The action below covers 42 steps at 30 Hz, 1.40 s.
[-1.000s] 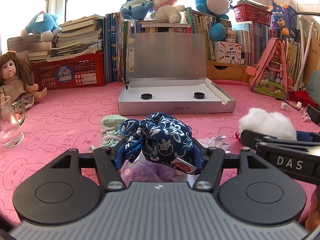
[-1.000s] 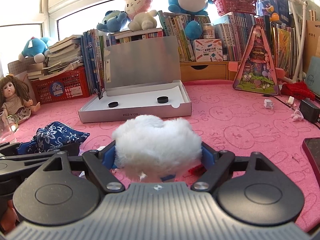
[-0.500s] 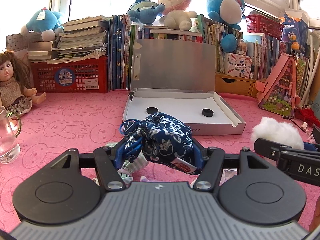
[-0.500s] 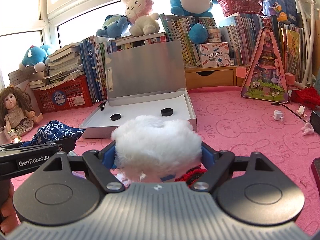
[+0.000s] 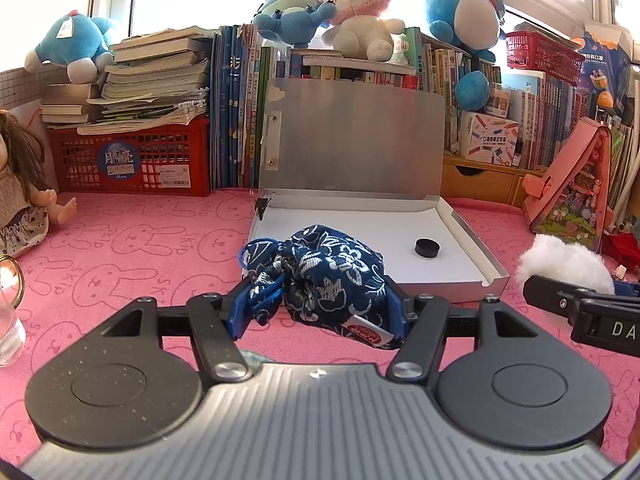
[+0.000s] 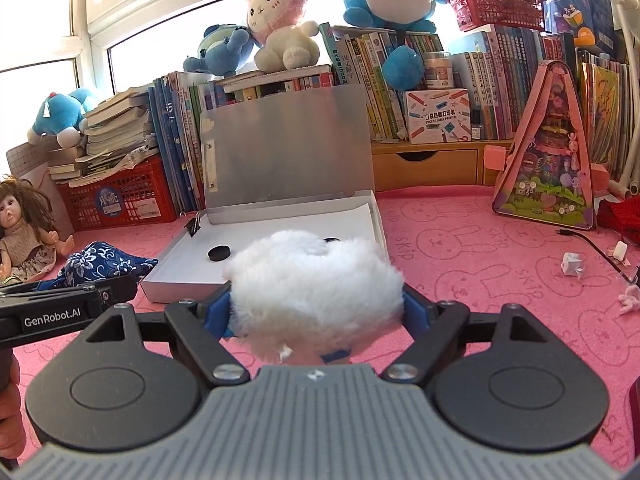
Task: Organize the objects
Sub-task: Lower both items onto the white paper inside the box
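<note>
Both grippers have closed in on the box [image 5: 448, 264] over the last second: it now fills the middle of each view, and the scraps that lay under the pouch are out of sight.

Largest first. The pink mat [image 5: 132, 248] covers the lower half of both frames. At frame centre sits the open box with its lid [image 5: 352, 140] upright against the books; one black disc [image 5: 427, 248] shows in the left view, the second hidden behind the pouch.

The left gripper [image 5: 316, 304] is clamped about halfway shut on the blue floral pouch [image 5: 332, 272], which hangs at lower centre, just before the box's near wall. The right gripper [image 6: 316, 308] is squeezed on the white fluffy ball [image 6: 316, 292] at the centre of its view, also short of the front wall.

Risks, as I judge them: both loads head for one shallow tray, so the grippers, already side by side, could knock together. The pouch's loose cord [image 5: 260, 300] could snag a finger on release. Carried too low, either load could catch the front wall and shove the light box back.
</note>
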Motion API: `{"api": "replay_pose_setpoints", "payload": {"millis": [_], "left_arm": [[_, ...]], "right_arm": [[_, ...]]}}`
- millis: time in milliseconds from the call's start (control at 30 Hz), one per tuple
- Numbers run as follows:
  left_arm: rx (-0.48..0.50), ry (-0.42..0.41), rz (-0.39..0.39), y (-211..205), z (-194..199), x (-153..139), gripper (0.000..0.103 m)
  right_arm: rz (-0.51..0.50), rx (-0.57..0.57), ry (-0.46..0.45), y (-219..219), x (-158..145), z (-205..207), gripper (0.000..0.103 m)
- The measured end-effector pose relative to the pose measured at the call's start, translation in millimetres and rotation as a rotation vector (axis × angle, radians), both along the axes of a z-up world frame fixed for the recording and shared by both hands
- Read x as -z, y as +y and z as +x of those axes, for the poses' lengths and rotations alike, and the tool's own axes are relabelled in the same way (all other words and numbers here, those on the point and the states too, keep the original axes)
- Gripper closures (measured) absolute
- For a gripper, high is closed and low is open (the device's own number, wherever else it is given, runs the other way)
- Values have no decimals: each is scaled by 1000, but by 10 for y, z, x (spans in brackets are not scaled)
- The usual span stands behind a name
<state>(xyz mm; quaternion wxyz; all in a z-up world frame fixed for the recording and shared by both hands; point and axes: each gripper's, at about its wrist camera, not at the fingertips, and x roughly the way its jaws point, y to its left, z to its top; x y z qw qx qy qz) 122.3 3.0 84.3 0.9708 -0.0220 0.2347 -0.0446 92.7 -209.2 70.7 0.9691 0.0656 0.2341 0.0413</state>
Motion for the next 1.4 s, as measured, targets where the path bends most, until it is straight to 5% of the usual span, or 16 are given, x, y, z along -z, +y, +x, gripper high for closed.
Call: {"api": "replay_pose_setpoints", "payload": {"millis": [500,800,1400], "left_arm": [[-30,28,-4,18,918,-161,35],[-21,190,-14,-64,1480,177,35],[-37,333,-16,-20,1971,560,35]], "right_arm": [[1,-23,93,-200,6,874,20],[59,-89,190,-188,221,1324,20],[18,-107,310,16,551,1828,20]]}}
